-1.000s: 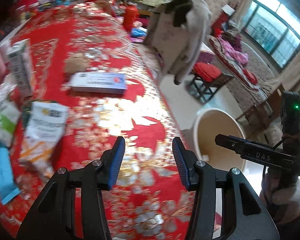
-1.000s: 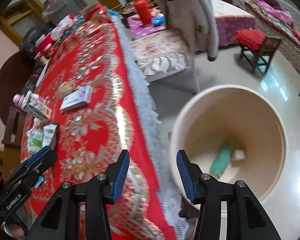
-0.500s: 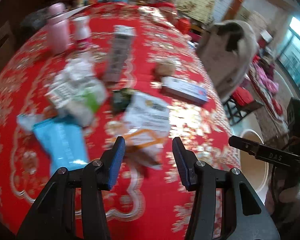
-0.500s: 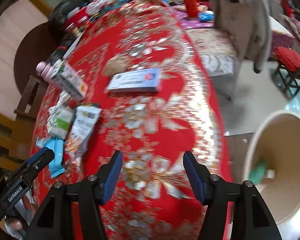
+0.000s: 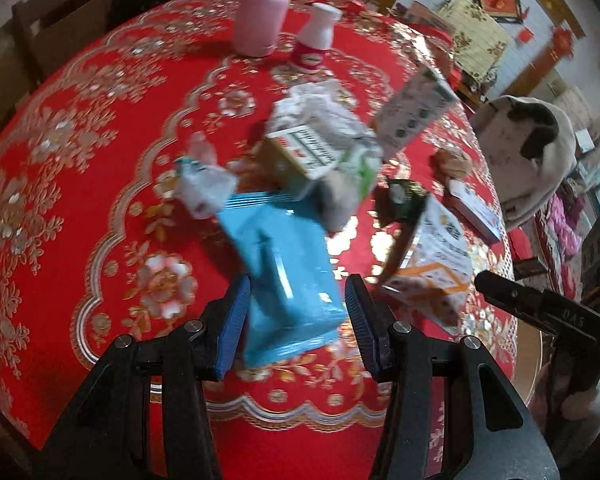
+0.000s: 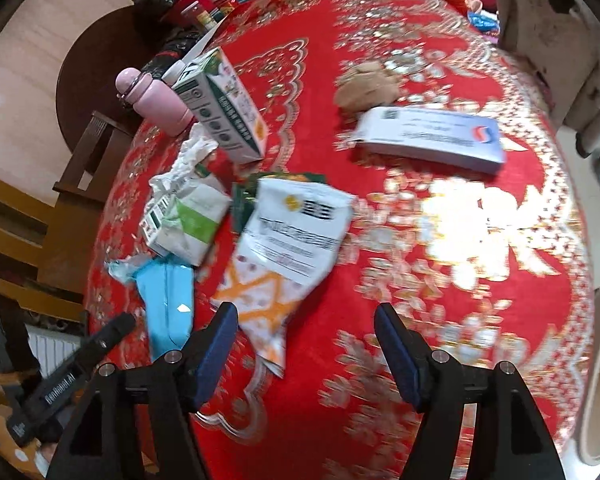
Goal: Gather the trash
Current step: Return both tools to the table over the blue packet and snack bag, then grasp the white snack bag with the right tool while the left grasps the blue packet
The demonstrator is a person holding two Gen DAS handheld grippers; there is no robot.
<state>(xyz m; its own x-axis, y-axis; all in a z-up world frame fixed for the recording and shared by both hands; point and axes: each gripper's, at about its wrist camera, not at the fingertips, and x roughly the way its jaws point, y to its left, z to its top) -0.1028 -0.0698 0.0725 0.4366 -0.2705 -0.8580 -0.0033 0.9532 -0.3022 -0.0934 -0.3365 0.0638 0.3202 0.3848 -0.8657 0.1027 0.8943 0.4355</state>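
Left wrist view is showing the left gripper [image 5: 296, 316] gaping wide with nothing held, its blue pads standing either side of the near end of a blue wrapper [image 5: 284, 268] that is lying flat on the red tablecloth [image 5: 100, 184]. Right wrist view is showing the right gripper [image 6: 304, 352] spread just as wide and equally empty, hanging over the cloth near the low tip of a white and orange snack bag [image 6: 288, 248].

Risk, as I judge it: the wrapper is thin and lying flush on slippery-looking cloth, so closing pads may be skating over it or pinching the cloth instead. Its far end is tucked against the pile of a white box [image 5: 304, 152] and crumpled tissue [image 5: 320, 108], so pulling could be dragging those along or knocking the tilted carton [image 5: 412, 112].

The wrapper's long axis is running from the pile toward the left gripper, its near sealed edge pointing at the camera and slightly right. The snack bag is lying lengthwise too, its printed top toward the table's middle and its orange end toward the right gripper.
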